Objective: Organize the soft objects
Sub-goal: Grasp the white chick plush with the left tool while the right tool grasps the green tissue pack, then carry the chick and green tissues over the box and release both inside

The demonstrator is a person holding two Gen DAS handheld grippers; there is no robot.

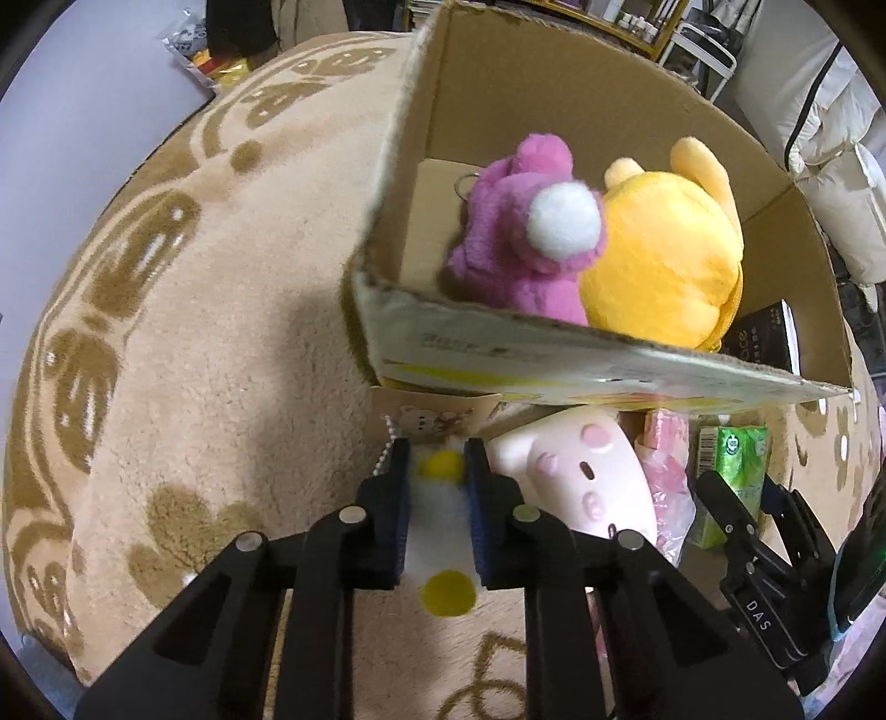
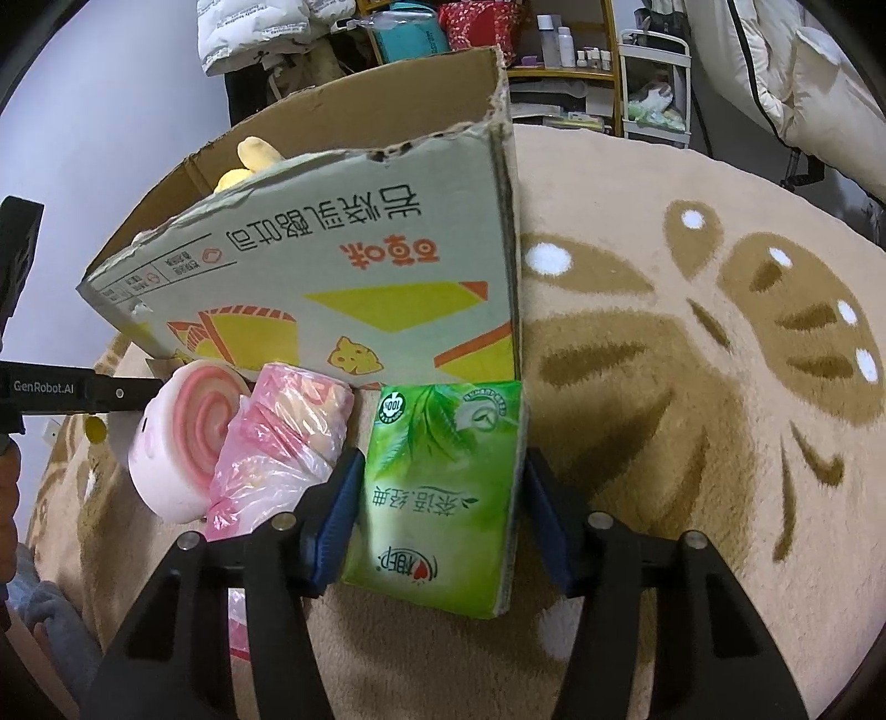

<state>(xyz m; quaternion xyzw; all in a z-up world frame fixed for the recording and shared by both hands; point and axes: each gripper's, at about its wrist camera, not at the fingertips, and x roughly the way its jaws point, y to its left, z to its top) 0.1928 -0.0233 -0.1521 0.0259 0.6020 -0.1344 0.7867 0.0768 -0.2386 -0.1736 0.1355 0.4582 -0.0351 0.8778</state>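
An open cardboard box (image 1: pixel 554 354) stands on a tan rug and holds a purple plush (image 1: pixel 520 243) and a yellow plush (image 1: pixel 664 255). My left gripper (image 1: pixel 437 471) is shut on a small white plush with yellow spots (image 1: pixel 437 531), low in front of the box. Beside it lie a pink-and-white soft toy (image 1: pixel 581 476) and a pink plastic-wrapped bundle (image 2: pixel 277 448). My right gripper (image 2: pixel 437 471) is shut on a green tissue pack (image 2: pixel 443 493) in front of the box (image 2: pixel 332 266). The right gripper also shows in the left wrist view (image 1: pixel 742 498).
The patterned tan rug (image 2: pixel 692 387) stretches to the right and in the left wrist view (image 1: pixel 194 332) to the left. Shelves with bottles (image 2: pixel 570 44) and white bedding (image 2: pixel 803 83) stand behind. A black packet (image 1: pixel 769 332) lies in the box.
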